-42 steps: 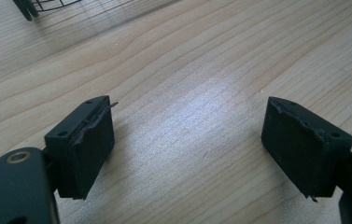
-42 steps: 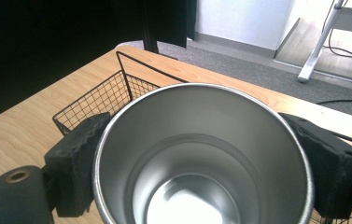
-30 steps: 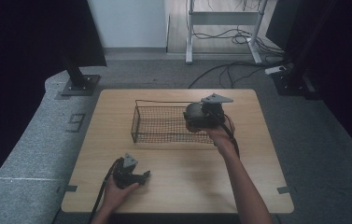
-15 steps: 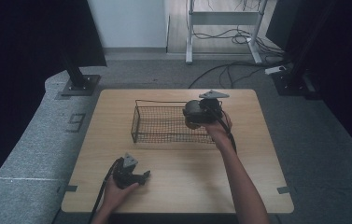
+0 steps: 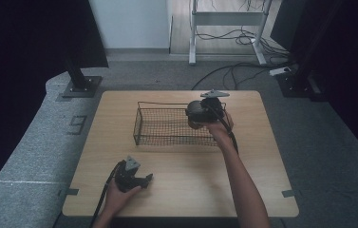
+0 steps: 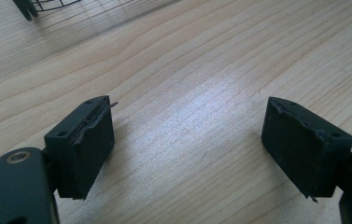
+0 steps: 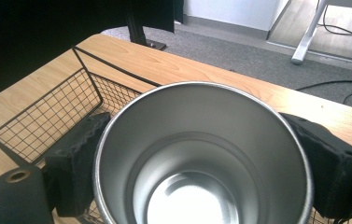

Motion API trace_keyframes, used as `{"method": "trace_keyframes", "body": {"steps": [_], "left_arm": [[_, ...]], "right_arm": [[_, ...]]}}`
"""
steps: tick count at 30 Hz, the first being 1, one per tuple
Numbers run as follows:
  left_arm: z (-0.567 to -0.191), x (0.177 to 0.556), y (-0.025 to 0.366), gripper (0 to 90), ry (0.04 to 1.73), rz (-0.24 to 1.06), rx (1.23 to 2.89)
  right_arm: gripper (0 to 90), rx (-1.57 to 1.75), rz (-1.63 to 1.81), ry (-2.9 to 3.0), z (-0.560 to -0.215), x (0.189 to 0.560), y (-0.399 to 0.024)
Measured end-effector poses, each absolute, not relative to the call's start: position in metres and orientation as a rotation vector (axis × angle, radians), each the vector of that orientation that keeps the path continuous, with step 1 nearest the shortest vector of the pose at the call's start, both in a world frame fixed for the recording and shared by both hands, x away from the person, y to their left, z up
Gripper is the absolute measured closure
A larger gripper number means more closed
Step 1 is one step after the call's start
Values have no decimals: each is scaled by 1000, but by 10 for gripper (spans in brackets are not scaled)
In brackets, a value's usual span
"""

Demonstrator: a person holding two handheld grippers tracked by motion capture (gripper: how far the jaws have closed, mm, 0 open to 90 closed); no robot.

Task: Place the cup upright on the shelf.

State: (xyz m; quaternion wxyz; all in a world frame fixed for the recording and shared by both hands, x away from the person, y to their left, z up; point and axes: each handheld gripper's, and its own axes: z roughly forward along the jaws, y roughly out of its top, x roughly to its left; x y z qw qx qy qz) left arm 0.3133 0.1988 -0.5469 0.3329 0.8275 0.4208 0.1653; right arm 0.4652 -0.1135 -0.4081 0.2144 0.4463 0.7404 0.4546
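The metal cup (image 7: 201,154) is held between the two black jaws of the right gripper (image 7: 201,163), one pad pressing on each side of its rim, and its open mouth faces the camera of the right gripper view, so the shiny inside and the bright bottom are visible. In the high view the cup (image 5: 195,114) shows as a dark round body above the right end of the wire basket (image 5: 167,128); whether it touches the mesh I cannot tell. The right gripper (image 5: 204,114) is carried by the person's right hand (image 5: 220,127), with the forearm coming in from the lower edge of the picture. The basket is a black rectangular one and stands on the far middle part of the wooden worktop (image 5: 262,166). The left gripper (image 5: 138,178) rests low at the near left part of the worktop, well apart from the basket, in the person's left hand (image 5: 117,197). In the left gripper view its jaws stand wide with nothing between them, just above the bare wood (image 6: 187,102), and a corner of the basket (image 6: 43,7) appears at the upper left.
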Motion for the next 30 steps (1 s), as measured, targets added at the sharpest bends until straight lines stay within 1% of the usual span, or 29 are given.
{"method": "trace_keyframes", "body": {"steps": [30], "left_arm": [[-547, 313, 199, 170, 1100, 430, 2162]], "right_arm": [[133, 1334, 1222, 2060, -436, 487, -117]]}}
